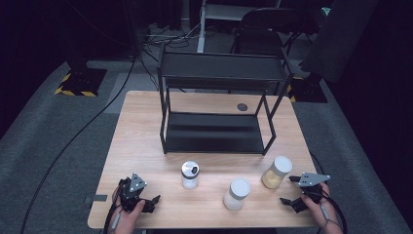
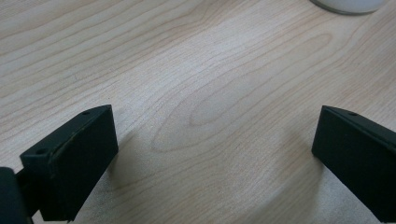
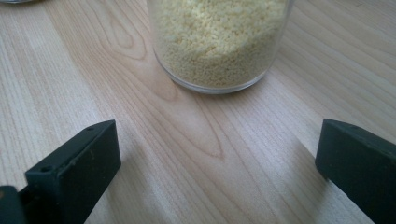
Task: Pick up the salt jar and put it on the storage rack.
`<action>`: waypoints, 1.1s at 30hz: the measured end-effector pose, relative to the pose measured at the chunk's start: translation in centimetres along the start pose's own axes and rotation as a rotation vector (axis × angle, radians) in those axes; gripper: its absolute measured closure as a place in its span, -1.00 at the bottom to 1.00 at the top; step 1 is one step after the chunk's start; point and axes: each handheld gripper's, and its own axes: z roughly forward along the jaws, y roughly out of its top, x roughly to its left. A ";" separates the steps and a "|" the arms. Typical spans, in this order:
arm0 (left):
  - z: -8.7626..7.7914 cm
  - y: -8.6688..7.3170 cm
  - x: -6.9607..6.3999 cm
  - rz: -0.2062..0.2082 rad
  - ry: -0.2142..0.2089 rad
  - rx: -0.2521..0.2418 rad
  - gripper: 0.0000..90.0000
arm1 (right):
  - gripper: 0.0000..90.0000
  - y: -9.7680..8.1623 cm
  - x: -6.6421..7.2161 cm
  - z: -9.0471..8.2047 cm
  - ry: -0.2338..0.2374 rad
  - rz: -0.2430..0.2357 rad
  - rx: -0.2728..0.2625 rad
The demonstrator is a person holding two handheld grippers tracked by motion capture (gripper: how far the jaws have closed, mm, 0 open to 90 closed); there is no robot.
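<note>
Three jars stand in a row on the wooden table point(image 1: 146, 146): a clear jar with a silver lid point(image 1: 190, 174), a white-lidded jar of white powder point(image 1: 237, 193), and a jar of yellow grains point(image 1: 276, 172) with a pale lid. My left gripper point(image 1: 146, 197) rests near the table's front left, open, with bare wood between its jaws point(image 2: 210, 140). My right gripper point(image 1: 292, 190) sits at the front right, open, just short of the yellow-grain jar point(image 3: 219, 42), which stands beyond its jaws and apart from them.
A black two-tier metal shelf point(image 1: 219, 105) stands at the back middle of the table, both tiers bare. A small dark round disc point(image 1: 242, 107) lies on the wood behind it. The base of a white jar point(image 2: 348, 4) shows at the top of the left gripper view.
</note>
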 end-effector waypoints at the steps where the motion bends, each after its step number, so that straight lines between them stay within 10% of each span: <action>1: 0.0 0.0 0.0 0.000 0.000 0.000 -1.00 | -1.00 0.0 0.0 0.0 0.000 0.000 0.000; 13: -0.1 -0.1 0.3 0.004 -0.011 0.001 -0.99 | -1.00 0.0 -0.1 0.0 0.002 -0.001 0.000; 17: -0.3 -0.6 1.2 -0.067 -0.062 -0.045 -0.94 | -1.00 0.1 -0.4 0.1 0.011 -0.010 -0.001; 33: -2.5 1.2 0.2 -0.004 -0.078 -0.137 -0.94 | -1.00 0.2 -0.6 0.3 0.013 -0.011 0.000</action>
